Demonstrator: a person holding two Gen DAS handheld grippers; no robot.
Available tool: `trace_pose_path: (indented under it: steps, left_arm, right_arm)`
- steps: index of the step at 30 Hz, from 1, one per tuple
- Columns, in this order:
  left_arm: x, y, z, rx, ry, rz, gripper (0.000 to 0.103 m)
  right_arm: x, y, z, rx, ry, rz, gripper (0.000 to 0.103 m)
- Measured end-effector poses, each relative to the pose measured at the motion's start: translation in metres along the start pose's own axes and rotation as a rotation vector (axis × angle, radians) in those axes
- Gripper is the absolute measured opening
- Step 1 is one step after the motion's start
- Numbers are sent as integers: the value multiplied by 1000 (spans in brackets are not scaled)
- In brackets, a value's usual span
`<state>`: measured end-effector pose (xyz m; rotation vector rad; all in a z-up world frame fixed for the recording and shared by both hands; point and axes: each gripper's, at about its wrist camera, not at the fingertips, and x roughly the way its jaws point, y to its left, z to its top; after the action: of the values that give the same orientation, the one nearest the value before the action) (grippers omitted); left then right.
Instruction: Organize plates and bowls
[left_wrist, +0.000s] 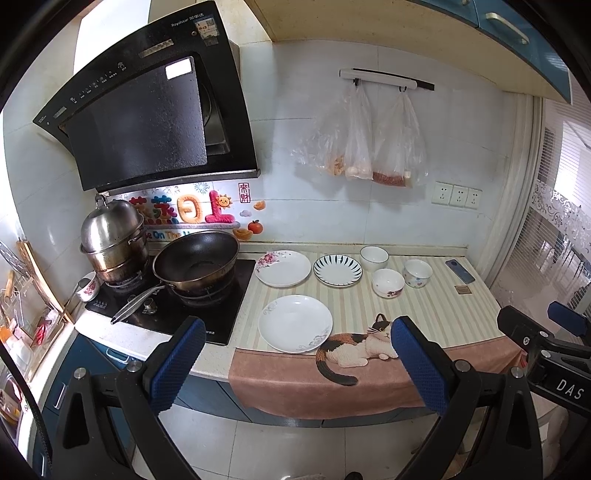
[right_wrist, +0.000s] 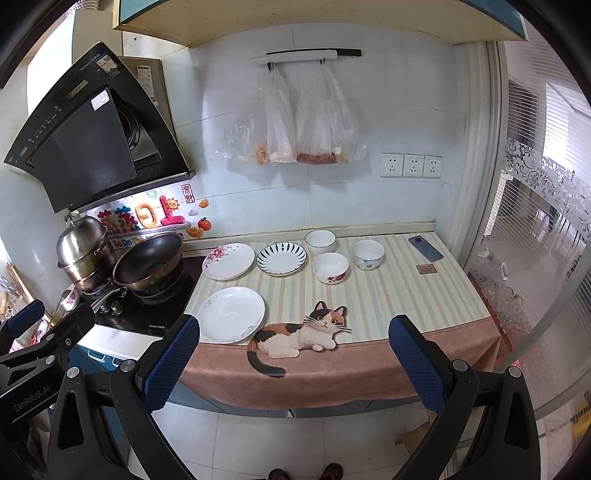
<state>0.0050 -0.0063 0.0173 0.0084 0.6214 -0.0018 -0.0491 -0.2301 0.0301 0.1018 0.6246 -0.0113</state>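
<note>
Both jaws gape wide, holding nothing: left gripper (left_wrist: 297, 363), right gripper (right_wrist: 293, 360). Plates (left_wrist: 295, 323) sit at twelve o'clock, bowls (left_wrist: 388, 282) at one.

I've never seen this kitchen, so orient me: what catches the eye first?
Three plates, like the white plate at the near edge, and three bowls, one the floral bowl, lie spread on a striped mat with a calico cat printed on it. Left, a black wok sits on the stove.

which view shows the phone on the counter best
The right wrist view: the phone lies clear near the counter's far right, nearer mid-frame. The left wrist view shows it too, smaller and further toward the edge.
</note>
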Motion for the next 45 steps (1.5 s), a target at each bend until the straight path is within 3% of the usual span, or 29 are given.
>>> trace_pose_path:
  steps: [23, 30, 34, 37, 45]
  left_arm:
    - [3, 8, 4, 3, -14, 0, 103]
    - [30, 33, 3, -19, -49, -2, 103]
    - [63, 49, -4, -28, -13, 9, 103]
    - [101, 58, -9, -28, 18, 56, 103]
    - [243, 77, -24, -50, 196, 83, 103]
  right_arm:
    - [5, 12, 4, 10, 5, 10, 103]
    - [33, 18, 7, 51, -10, 35, 103]
    - [75, 23, 6, 42, 30, 29, 103]
    - [125, 24, 3, 55, 115, 46, 103]
    - [303, 30, -18, 34, 355, 131, 103]
